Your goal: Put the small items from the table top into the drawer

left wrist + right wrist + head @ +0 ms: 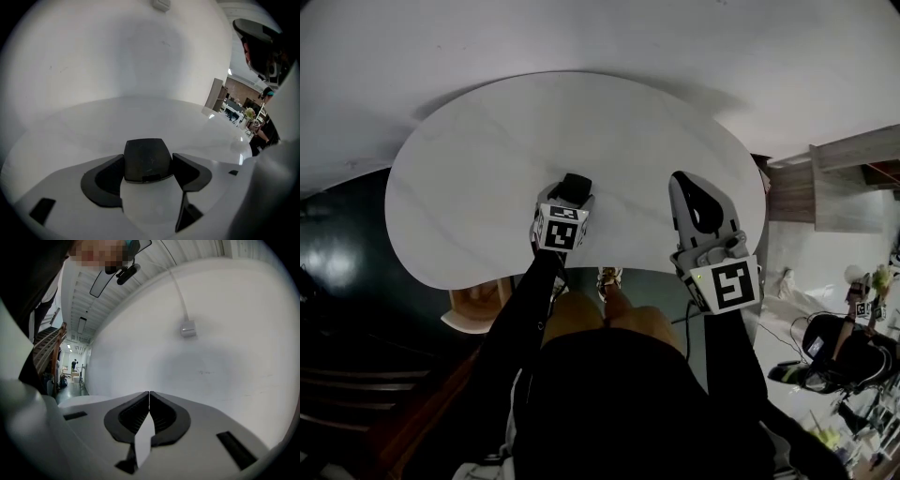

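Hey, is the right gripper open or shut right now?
Shut: the right gripper shows its jaws pressed together, nothing between them.

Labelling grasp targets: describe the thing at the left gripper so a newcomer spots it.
Find the white kidney-shaped table, then the left gripper near its front edge. Between the fingers sits a flat black block with rounded corners, the only dark thing seen on that pale top.
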The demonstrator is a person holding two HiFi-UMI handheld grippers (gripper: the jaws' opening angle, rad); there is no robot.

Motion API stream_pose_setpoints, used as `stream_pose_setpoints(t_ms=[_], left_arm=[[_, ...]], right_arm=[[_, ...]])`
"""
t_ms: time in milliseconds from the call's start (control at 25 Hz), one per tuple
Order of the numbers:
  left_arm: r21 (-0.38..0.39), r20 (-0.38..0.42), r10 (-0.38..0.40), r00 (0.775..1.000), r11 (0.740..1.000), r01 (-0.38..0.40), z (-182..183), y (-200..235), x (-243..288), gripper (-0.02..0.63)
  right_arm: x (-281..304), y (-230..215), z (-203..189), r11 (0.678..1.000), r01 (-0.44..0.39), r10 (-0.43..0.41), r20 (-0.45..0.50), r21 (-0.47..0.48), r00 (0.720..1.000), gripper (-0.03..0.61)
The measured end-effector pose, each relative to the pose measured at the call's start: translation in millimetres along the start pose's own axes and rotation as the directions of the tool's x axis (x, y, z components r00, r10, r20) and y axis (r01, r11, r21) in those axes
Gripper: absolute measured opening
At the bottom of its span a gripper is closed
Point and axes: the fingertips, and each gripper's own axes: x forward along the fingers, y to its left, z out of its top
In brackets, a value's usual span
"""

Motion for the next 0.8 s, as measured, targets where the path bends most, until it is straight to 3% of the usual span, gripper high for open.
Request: stream_pose_setpoints(t_ms=[200,360,800], left_arm=[[-0.014,0.111,-0.007,0.994,1.0,0.008,27,-9,-33,0.342],[0.017,0.197,0.005,0.98,1.0,-0.009,50,-8,-78,0.342],[0.012,0.418,0.101,0.903,0.993,-0.116,70,32,-224,0.342]], right_arm=[[4,2,8,1.0,-0.012,0.012,-0.011,0.008,1.0,0.028],[16,17,12,0.997,-0.077,0.077,0.008,-0.011,0.997,0.028],[66,118,54,0.957,-0.289,0.29,0.139,-0.029,0.947,0.027]])
